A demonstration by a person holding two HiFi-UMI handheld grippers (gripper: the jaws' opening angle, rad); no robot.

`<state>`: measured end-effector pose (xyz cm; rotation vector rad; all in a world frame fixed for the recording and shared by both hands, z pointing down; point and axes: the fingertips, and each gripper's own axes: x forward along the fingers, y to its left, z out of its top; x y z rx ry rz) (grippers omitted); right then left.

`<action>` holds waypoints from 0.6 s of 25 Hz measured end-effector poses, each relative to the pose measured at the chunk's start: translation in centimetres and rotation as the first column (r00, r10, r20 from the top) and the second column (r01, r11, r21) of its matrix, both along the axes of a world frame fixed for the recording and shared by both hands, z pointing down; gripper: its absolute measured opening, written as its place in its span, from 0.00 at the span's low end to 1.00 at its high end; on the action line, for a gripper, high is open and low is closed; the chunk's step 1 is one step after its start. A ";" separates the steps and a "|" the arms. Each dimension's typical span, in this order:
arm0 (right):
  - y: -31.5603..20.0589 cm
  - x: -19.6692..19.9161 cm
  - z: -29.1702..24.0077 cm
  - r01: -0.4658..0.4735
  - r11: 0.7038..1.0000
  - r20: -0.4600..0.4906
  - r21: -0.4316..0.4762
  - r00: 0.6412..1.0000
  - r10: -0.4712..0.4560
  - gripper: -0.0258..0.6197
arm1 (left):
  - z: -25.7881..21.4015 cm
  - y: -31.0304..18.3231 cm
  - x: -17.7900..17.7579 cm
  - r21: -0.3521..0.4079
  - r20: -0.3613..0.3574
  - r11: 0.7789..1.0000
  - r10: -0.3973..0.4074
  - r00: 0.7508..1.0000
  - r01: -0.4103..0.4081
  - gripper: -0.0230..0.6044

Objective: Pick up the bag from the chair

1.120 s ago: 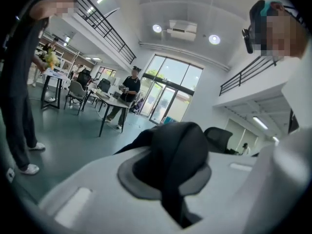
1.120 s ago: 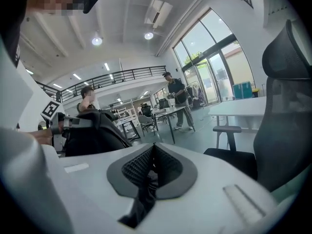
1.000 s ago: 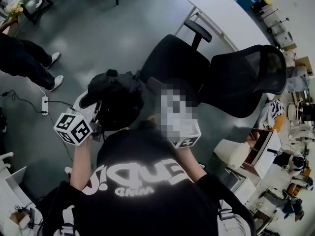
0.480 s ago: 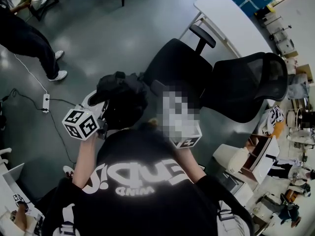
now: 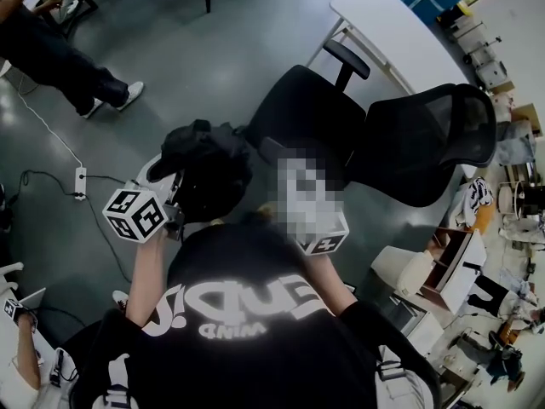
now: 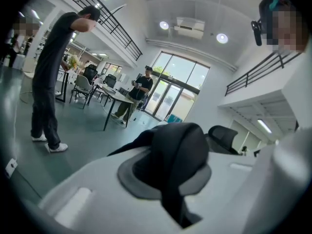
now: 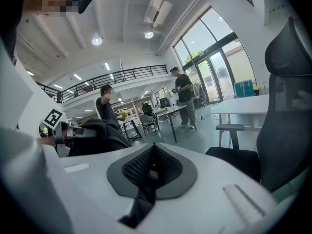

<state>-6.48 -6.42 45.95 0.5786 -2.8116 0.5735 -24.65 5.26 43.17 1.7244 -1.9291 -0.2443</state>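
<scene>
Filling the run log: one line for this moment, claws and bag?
left claw: shut on bag | right claw: shut, empty | bag: off the chair, held beside its seat

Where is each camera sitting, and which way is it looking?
Head view: on the person's head, looking down at the bag, chair and both arms.
Left gripper view: on the left gripper, shut on the bag, facing a standing person.
Right gripper view: on the right gripper, jaws together, facing the chair.
Shared: all show the bag.

We show a black fabric bag [image 5: 209,164], a black mesh office chair [image 5: 426,139], and the white left gripper [image 6: 173,179] with black-and-white square markers [image 5: 134,214].
</scene>
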 end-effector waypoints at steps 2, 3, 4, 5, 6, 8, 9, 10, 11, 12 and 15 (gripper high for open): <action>0.3 -0.1 -0.1 -0.001 1.000 0.000 -0.001 1.000 0.001 0.04 | -0.2 0.2 -0.2 -0.001 -0.003 1.000 -0.001 1.000 0.001 0.09; 0.4 -0.2 -0.1 -0.002 1.000 0.000 -0.002 1.000 0.002 0.04 | -0.2 0.4 -0.3 -0.001 -0.004 1.000 -0.002 1.000 0.002 0.09; 0.5 -0.2 -0.2 -0.001 1.000 0.000 -0.002 1.000 0.001 0.04 | -0.2 0.4 -0.3 -0.002 -0.005 1.000 -0.002 1.000 0.002 0.09; 0.5 -0.2 -0.2 -0.001 1.000 0.000 -0.002 1.000 0.001 0.04 | -0.2 0.4 -0.3 -0.003 -0.007 1.000 -0.002 1.000 0.002 0.09; 0.5 -0.1 -0.2 -0.001 1.000 -0.001 -0.003 1.000 0.001 0.04 | -0.2 0.4 -0.3 -0.004 -0.008 1.000 -0.003 1.000 0.003 0.09; 0.4 0.1 -0.1 -0.001 1.000 -0.001 -0.005 1.000 0.001 0.04 | -0.1 0.3 -0.2 -0.007 -0.011 1.000 -0.003 1.000 0.003 0.09; 0.4 0.1 -0.1 -0.001 1.000 -0.001 -0.006 1.000 0.001 0.04 | 0.0 0.2 -0.1 -0.009 -0.013 1.000 -0.004 1.000 0.004 0.09; 0.3 0.2 -0.1 -0.001 1.000 -0.001 -0.006 1.000 0.001 0.04 | 0.0 0.2 -0.1 -0.010 -0.016 1.000 -0.004 1.000 0.004 0.09; 0.3 0.2 -0.1 -0.001 1.000 -0.002 -0.006 1.000 0.001 0.04 | 0.1 0.2 -0.1 -0.011 -0.018 1.000 -0.005 1.000 0.004 0.09; 0.3 0.2 0.0 -0.002 1.000 -0.003 -0.006 1.000 0.002 0.04 | 0.2 0.3 0.0 -0.012 -0.020 1.000 -0.005 1.000 0.005 0.09; 0.2 0.3 0.0 -0.004 1.000 -0.005 -0.007 1.000 0.004 0.04 | 0.3 0.2 0.0 -0.014 -0.024 1.000 -0.004 1.000 0.004 0.09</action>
